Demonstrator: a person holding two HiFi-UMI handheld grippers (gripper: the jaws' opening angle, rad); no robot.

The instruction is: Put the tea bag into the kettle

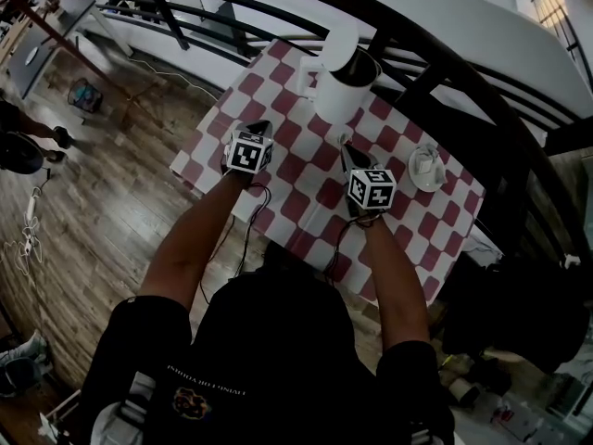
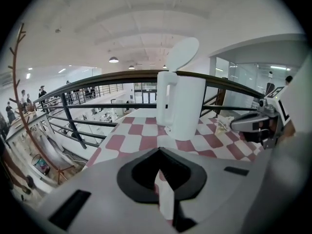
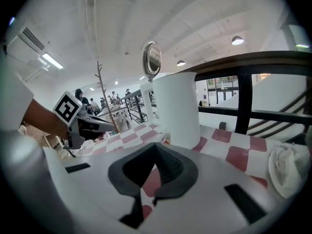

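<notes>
On table [image 1: 306, 202]: one kettle [image 1: 341, 86] (one dish [image 1: 413, 171])

Red-and-white checkered table [image 1: 306, 193] with upright white kettle [image 1: 341, 86] and, well apart, small dish [image 1: 426, 168].

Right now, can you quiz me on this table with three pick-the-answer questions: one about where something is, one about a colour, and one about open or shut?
1. In the head view, where is the small white dish compared with the kettle?
A. to its left
B. to its right
C. on the floor

2. What colours are the checks on the tablecloth?
A. blue and yellow
B. red and white
C. green and black

3. How is the kettle's lid?
A. flipped open
B. shut
C. lying on the table

Answers:
1 B: the dish sits on the cloth, right of the kettle.
2 B: the squares are red and white.
3 A: the lid stands up above the kettle's mouth.
</notes>
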